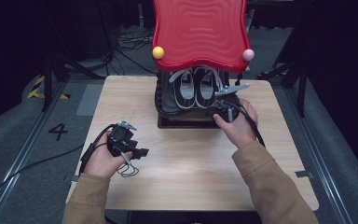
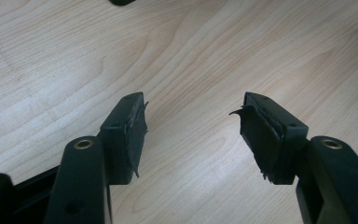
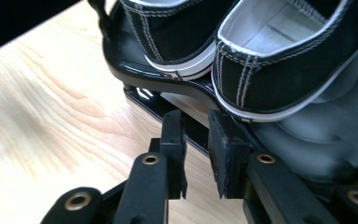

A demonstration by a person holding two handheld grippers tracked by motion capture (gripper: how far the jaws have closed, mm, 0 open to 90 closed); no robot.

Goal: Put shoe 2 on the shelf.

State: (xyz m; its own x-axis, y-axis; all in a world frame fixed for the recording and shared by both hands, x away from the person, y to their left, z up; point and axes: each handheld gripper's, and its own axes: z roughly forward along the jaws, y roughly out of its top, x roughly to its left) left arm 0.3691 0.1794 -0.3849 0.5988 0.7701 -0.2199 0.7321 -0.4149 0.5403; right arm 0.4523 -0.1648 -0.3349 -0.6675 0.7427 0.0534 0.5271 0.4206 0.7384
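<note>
A pair of black canvas sneakers with white soles stands side by side on the black lower shelf (image 3: pixel 168 79) of a small rack with a red wavy top (image 1: pixel 199 30). The left shoe (image 1: pixel 185 88) and right shoe (image 1: pixel 206 87) have their heels toward me. My right gripper (image 1: pixel 223 100) hovers just below the heel of the right shoe (image 3: pixel 270 79). In the right gripper view this gripper (image 3: pixel 196 126) has its jaws a narrow gap apart with nothing between them. My left gripper (image 1: pixel 137 152) rests low over the wooden table (image 1: pixel 191 163), open (image 2: pixel 193 116) and empty.
The rack stands at the table's far middle edge, with a yellow knob (image 1: pixel 158 52) and a pink knob (image 1: pixel 248 54) on its red top. Cables trail from both grippers. Dark floor, stands and cords surround the table.
</note>
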